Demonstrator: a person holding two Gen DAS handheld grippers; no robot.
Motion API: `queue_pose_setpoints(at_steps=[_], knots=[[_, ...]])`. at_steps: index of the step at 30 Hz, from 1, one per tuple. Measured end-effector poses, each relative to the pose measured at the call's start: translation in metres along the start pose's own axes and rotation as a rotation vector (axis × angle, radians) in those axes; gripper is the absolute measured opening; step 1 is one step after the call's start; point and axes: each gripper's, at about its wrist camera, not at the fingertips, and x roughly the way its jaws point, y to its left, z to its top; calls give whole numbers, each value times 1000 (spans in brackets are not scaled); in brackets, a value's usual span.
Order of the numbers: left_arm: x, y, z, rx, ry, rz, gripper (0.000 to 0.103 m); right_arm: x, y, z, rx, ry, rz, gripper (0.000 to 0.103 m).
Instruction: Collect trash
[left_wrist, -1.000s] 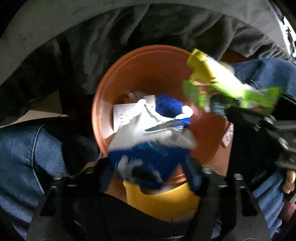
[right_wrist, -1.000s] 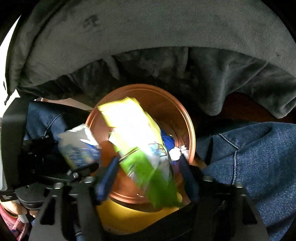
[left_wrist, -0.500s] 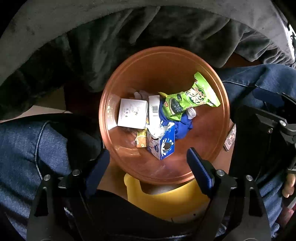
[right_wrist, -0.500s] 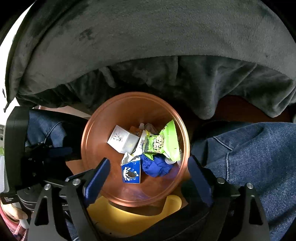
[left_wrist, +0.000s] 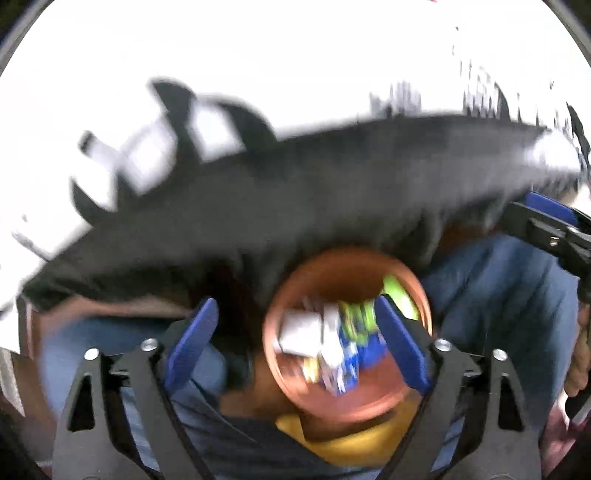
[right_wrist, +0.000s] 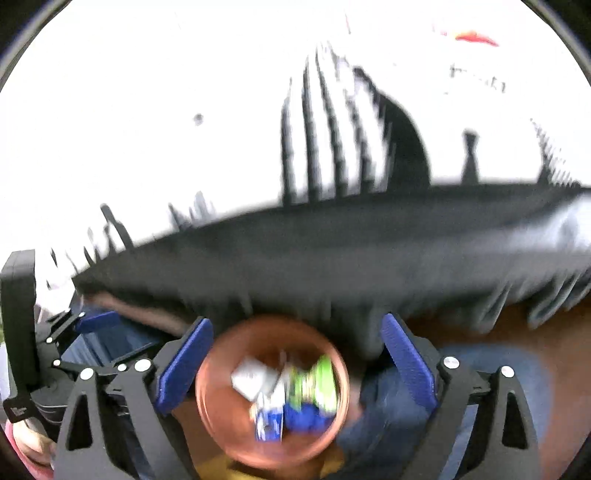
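Note:
An orange-brown bin sits low between blue-jeaned legs, also in the right wrist view. It holds trash: a green snack bag, a white box and a blue-and-white carton. These show in the right wrist view too: green bag, white box, carton. My left gripper is open and empty above the bin. My right gripper is open and empty above the bin. Both views are motion-blurred.
A dark grey blanket drapes over a ledge behind the bin, also in the right wrist view. Bright overexposed background lies beyond. A yellow object lies under the bin's near edge. The right gripper's body shows at the left view's right edge.
Both grippers have pulled up and back from the bin, which now looks smaller and lower. The green bag and blue carton, held a second ago, lie in the bin. Views are now blurred.

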Motion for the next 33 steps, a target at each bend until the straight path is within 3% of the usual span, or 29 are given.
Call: queue_pose_setpoints(at_steps=[4,8,12,19,33], knots=[[-60,13,31,-46,-220,79,89,-60,11,32,-38,-256,-41,98],[-107,23,56,-88,-389,130,91,-96,22,52,-67,-407,-57,98],[-133,26,68,-109,-485,170,91,-114,29,65,-81,-501,-73,98],[-163,23,75,-145,-587,189,91,-130,35,71,-80,-553,-64,98],[-180,28,77,-189,-649,193,91,-133,43,71,-104,-568,-69,98]])
